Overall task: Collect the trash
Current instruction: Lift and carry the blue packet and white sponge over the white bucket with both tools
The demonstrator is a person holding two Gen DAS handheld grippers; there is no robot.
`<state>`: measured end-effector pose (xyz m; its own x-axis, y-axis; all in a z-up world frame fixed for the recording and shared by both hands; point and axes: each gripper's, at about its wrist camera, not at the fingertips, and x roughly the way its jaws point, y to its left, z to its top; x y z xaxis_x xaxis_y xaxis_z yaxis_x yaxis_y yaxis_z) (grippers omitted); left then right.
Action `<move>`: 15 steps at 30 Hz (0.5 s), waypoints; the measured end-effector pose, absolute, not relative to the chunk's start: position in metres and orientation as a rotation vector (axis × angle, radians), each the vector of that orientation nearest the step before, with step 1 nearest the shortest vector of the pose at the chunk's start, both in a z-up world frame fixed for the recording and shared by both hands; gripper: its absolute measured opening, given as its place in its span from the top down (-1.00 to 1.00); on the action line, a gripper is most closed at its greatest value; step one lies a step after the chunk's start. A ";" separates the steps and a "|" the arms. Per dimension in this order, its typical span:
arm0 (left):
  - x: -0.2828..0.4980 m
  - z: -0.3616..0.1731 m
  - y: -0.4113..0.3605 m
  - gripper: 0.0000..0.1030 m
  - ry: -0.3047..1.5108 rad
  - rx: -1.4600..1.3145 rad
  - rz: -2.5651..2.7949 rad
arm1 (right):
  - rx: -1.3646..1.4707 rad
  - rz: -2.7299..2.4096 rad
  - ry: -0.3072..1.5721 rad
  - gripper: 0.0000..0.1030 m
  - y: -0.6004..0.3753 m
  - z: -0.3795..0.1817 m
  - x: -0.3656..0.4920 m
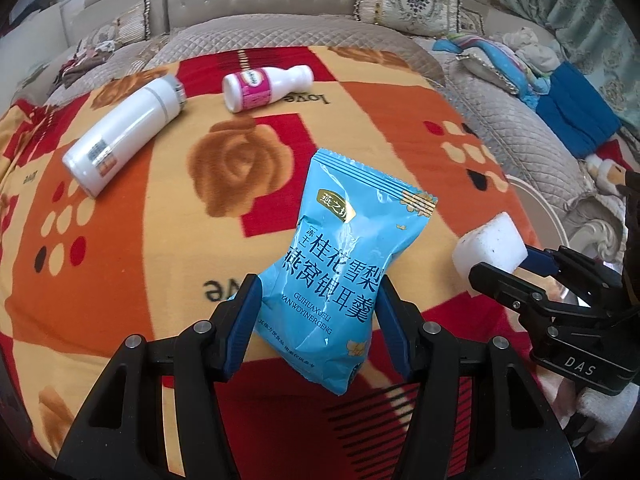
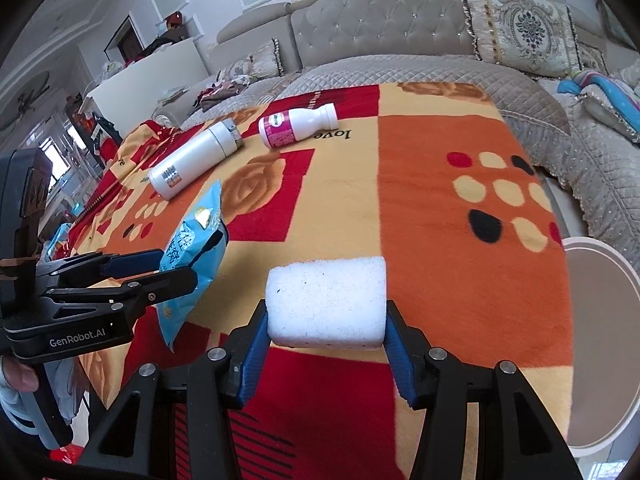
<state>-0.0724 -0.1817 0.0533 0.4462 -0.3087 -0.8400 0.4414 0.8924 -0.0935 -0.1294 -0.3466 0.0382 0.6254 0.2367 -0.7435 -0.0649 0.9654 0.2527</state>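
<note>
My left gripper (image 1: 318, 304) is shut on a blue snack packet (image 1: 340, 256) and holds it above the blanket-covered table (image 1: 168, 240). The packet also shows in the right wrist view (image 2: 192, 256). My right gripper (image 2: 326, 320) is shut on a white foam block (image 2: 326, 300), seen too in the left wrist view (image 1: 490, 244). A white flask (image 1: 124, 136) and a small white bottle with a pink label (image 1: 264, 88) lie on their sides at the far part of the table. They also show in the right wrist view: flask (image 2: 192, 160), bottle (image 2: 296, 124).
A round white bin rim (image 2: 600, 340) stands off the table's right edge. A grey quilted sofa (image 1: 280, 28) with patterned cushions curves behind and to the right. Clothes and a blue folded cloth (image 1: 576, 120) lie on it.
</note>
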 end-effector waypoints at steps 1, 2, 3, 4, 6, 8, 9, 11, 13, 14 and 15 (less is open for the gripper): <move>-0.074 0.054 -0.185 -0.08 1.006 0.148 -0.475 | 0.208 0.170 0.877 0.00 -0.348 0.039 -0.131; -0.075 0.055 -0.188 -0.08 1.004 0.149 -0.481 | 0.206 0.164 0.873 0.00 -0.350 0.041 -0.133; -0.077 0.057 -0.192 -0.08 1.003 0.152 -0.489 | 0.206 0.158 0.870 0.00 -0.353 0.042 -0.136; -0.078 0.057 -0.195 -0.08 1.002 0.154 -0.495 | 0.208 0.152 0.866 0.00 -0.356 0.043 -0.138; -0.080 0.058 -0.203 -0.08 1.004 0.156 -0.511 | 0.211 0.140 0.861 0.00 -0.363 0.045 -0.142; -0.083 0.059 -0.209 -0.08 1.004 0.160 -0.524 | 0.214 0.128 0.858 0.00 -0.369 0.046 -0.146; -0.084 0.059 -0.214 0.05 1.005 0.163 -0.531 | 0.218 0.119 0.856 0.00 -0.375 0.047 -0.149; -0.087 0.059 -0.223 0.05 1.012 0.172 -0.545 | 0.224 0.106 0.854 0.00 -0.382 0.047 -0.152; -0.090 0.058 -0.233 0.05 1.013 0.182 -0.559 | 0.234 0.089 0.850 -0.01 -0.392 0.048 -0.157; -0.091 0.058 -0.237 0.05 1.012 0.188 -0.564 | 0.239 0.082 0.851 0.00 -0.396 0.048 -0.159; -0.092 0.057 -0.241 0.05 1.014 0.191 -0.567 | 0.244 0.076 0.853 0.00 -0.398 0.047 -0.160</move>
